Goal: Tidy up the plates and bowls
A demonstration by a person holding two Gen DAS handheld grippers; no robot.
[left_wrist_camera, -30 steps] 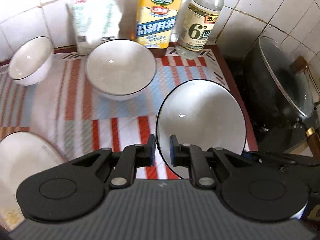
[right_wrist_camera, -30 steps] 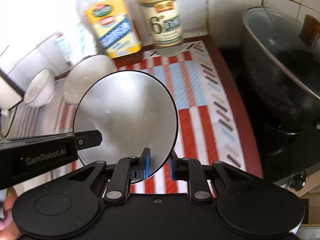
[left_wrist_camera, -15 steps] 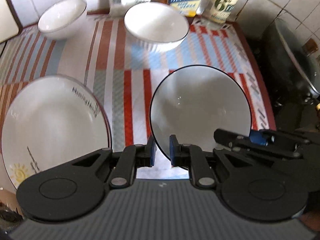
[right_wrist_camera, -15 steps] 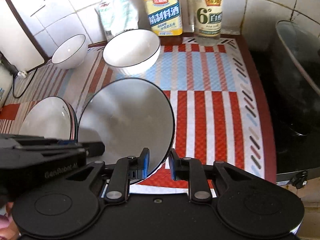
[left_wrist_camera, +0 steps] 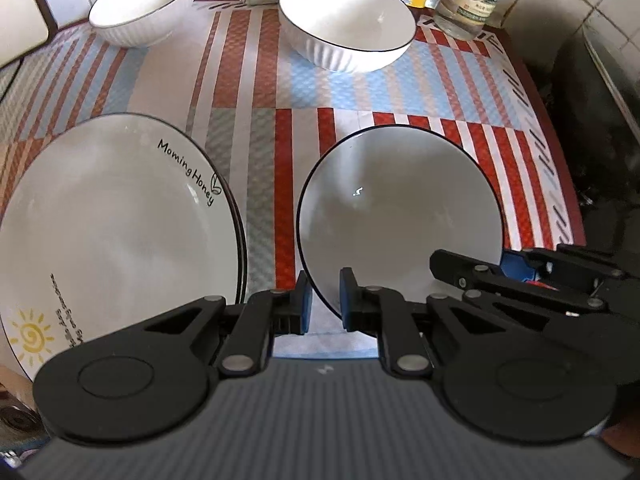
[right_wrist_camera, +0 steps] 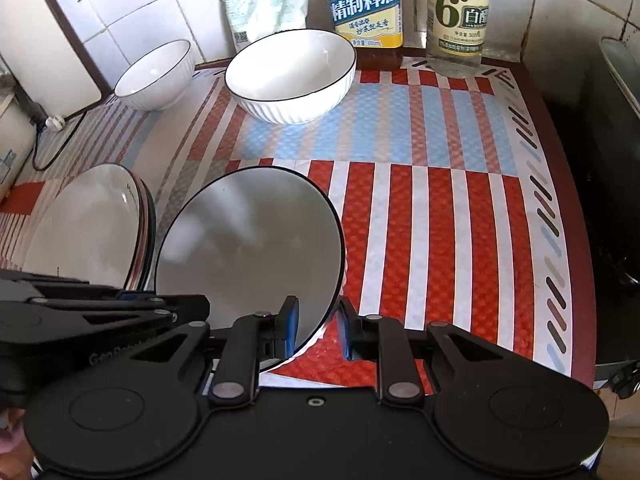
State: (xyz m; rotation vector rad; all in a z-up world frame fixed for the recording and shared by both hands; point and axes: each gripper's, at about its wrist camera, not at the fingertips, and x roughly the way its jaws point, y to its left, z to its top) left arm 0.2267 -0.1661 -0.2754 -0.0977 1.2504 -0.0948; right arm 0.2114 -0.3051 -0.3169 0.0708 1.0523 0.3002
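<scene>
Carrying the small plate (left_wrist_camera: 400, 220) leftward, both grippers have neared the plate stack (left_wrist_camera: 112, 232). Left gripper (left_wrist_camera: 323, 300) and right gripper (right_wrist_camera: 316, 326) fingers clamp its rim; stacking seems next.

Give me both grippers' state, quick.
Left gripper: shut on the plate's near rim.
Right gripper: shut on the same plate's rim.

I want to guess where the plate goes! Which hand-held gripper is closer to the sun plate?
Left. The left hand-held gripper sits right beside the sun plate; the right hand-held gripper is farther, across the held plate.
</scene>
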